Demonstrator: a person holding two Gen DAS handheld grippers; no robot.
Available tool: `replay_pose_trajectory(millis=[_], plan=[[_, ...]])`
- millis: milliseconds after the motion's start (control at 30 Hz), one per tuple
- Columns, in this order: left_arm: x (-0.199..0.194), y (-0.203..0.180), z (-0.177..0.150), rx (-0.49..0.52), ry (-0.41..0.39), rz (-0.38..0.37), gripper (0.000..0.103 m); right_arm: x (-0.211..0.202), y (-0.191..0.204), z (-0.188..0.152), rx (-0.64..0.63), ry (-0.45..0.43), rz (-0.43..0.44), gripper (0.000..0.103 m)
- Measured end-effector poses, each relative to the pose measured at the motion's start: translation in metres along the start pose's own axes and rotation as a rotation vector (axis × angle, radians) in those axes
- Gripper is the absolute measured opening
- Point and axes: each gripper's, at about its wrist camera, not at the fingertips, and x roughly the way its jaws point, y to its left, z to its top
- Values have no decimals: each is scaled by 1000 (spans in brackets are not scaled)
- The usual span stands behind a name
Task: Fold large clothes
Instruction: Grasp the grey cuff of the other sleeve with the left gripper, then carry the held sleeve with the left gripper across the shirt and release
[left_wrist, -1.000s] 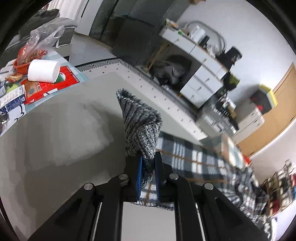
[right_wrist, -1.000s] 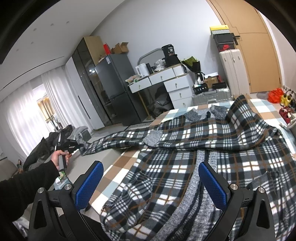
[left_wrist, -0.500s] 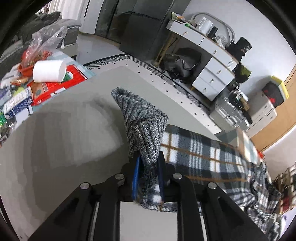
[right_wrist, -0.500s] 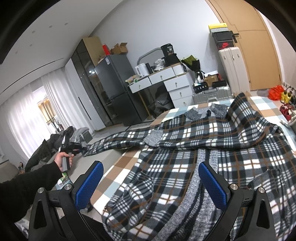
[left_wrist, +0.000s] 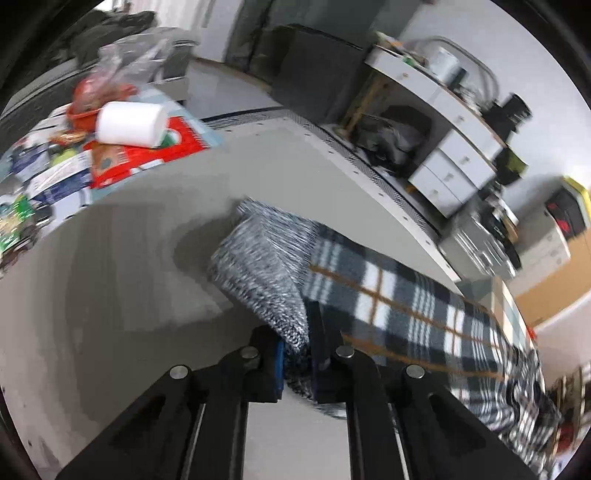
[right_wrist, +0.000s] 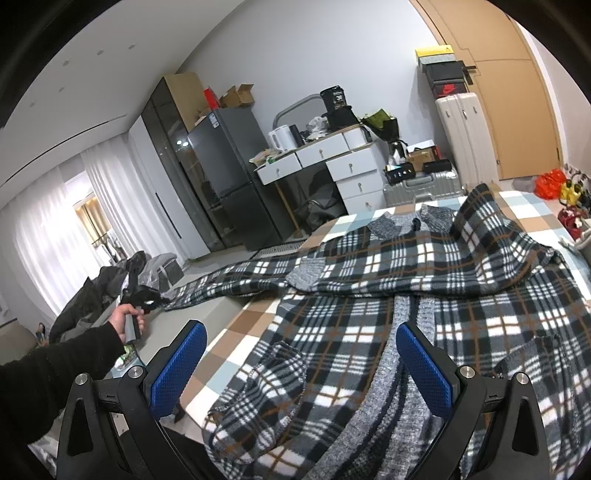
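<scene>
A large black, white and brown plaid jacket (right_wrist: 424, 280) lies spread on a checked bed (right_wrist: 240, 332). Its grey knit cuff (left_wrist: 266, 273) is pinched in my left gripper (left_wrist: 297, 350), which is shut on it and holds the sleeve (left_wrist: 406, 314) stretched out past the bed's side. In the right wrist view the left gripper (right_wrist: 142, 297) shows far left in a hand, the sleeve (right_wrist: 229, 284) running from it to the jacket. My right gripper (right_wrist: 299, 363) is open and empty, above the jacket's near hem.
A low table (left_wrist: 62, 173) with a white paper roll (left_wrist: 129, 123), packets and a red bowl stands to the left. A white desk with drawers (right_wrist: 332, 166), a dark fridge (right_wrist: 229, 177), suitcases (right_wrist: 458, 129) and a wooden door (right_wrist: 517, 92) line the far wall.
My left gripper has swung with the cuff, the cuff now leaning left of the fingers, and the view is blurred by motion. The sleeve is drawn out straighter. My right gripper has stayed put.
</scene>
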Motion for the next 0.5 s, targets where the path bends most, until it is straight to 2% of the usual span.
replay_pose_trajectory(millis=[133, 267, 367, 500], plan=[[-17, -12, 3, 5, -55, 8, 4, -2, -1, 1, 6, -6, 5, 103], [-49, -50, 5, 81, -138, -37, 3, -8, -1, 4, 4, -30, 12, 103], [-76, -88, 4, 151, -150, -99, 3, -13, -2, 7, 11, -45, 7, 103], [-124, -152, -7, 252, -188, -229, 3, -21, -8, 13, 43, -73, 2, 103]])
